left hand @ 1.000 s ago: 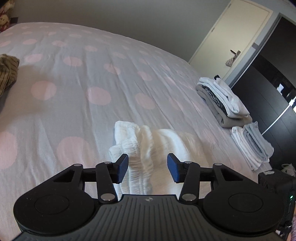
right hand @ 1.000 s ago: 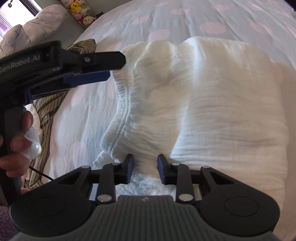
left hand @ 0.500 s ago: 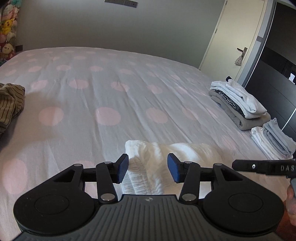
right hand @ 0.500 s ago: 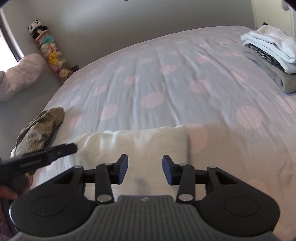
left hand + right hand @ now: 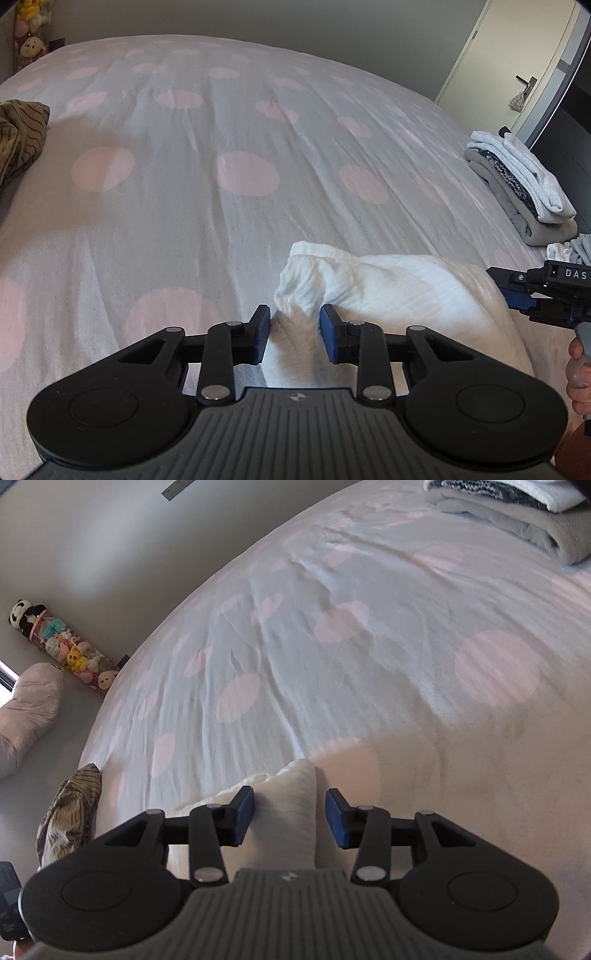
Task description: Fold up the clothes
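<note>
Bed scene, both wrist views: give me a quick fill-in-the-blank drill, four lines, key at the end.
1. The white garment lies on a sheet printed with pink ____.
2. The left gripper straddles the garment's ____ end as the left wrist view shows it.
3. The folded stack sits near the bed's ____ edge in the left wrist view.
4. The striped garment is ____, not folded.

Missing words: dots; left; right; crumpled
</note>
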Demonstrator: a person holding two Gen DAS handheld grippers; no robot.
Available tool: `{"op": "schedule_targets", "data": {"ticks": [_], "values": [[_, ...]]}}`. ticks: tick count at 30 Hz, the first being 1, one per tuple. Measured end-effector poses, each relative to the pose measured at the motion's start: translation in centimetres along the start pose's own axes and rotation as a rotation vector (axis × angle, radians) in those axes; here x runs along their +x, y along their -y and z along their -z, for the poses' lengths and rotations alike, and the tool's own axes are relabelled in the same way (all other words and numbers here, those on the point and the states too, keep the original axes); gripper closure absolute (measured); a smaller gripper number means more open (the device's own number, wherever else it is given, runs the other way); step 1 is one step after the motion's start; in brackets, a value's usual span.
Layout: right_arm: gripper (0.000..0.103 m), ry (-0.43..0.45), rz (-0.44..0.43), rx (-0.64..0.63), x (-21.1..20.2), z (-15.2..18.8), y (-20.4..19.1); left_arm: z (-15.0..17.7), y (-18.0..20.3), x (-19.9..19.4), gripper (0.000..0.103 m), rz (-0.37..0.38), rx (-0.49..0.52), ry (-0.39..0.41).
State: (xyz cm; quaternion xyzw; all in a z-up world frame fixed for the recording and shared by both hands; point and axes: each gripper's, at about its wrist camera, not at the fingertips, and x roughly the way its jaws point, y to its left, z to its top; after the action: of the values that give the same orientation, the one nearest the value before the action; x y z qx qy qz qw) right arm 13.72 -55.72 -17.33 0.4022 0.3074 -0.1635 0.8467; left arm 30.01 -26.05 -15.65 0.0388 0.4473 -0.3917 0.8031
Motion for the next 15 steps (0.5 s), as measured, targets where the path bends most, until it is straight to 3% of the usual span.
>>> {"op": "schedule_targets", "data": {"ticks": [1, 3, 4, 6, 9, 15], "values": [[0.086, 0.001, -0.006, -0.001, 0.2, 0.0, 0.2, -0.1, -0.3, 0.2, 0.077, 0.005, -0.018, -0.004], [0.095, 0.01, 0.02, -0.034, 0.3, 0.2, 0.2, -0.2, -0.9, 0.4, 0.08, -0.004, -0.052, 0.001], [0.097, 0.017, 0.041, -0.056, 0.3, 0.4, 0.1, -0.2, -1.2, 0.4, 0.087, -0.017, -0.062, 0.004], [0.097, 0.017, 0.05, -0.065, 0.4, 0.4, 0.2, -0.2, -1.1, 0.7, 0.094, -0.119, -0.011, 0.002], [0.096, 0.01, 0.043, -0.055, 0.5, 0.4, 0.5, -0.1, -1.3, 0.9, 0.096, -0.079, -0.028, -0.01], [0.084, 0.034, 0.057, -0.054, -1.9, 0.7, 0.7, 0.1, -0.6, -0.7, 0.095, -0.107, 0.012, 0.023]]}}
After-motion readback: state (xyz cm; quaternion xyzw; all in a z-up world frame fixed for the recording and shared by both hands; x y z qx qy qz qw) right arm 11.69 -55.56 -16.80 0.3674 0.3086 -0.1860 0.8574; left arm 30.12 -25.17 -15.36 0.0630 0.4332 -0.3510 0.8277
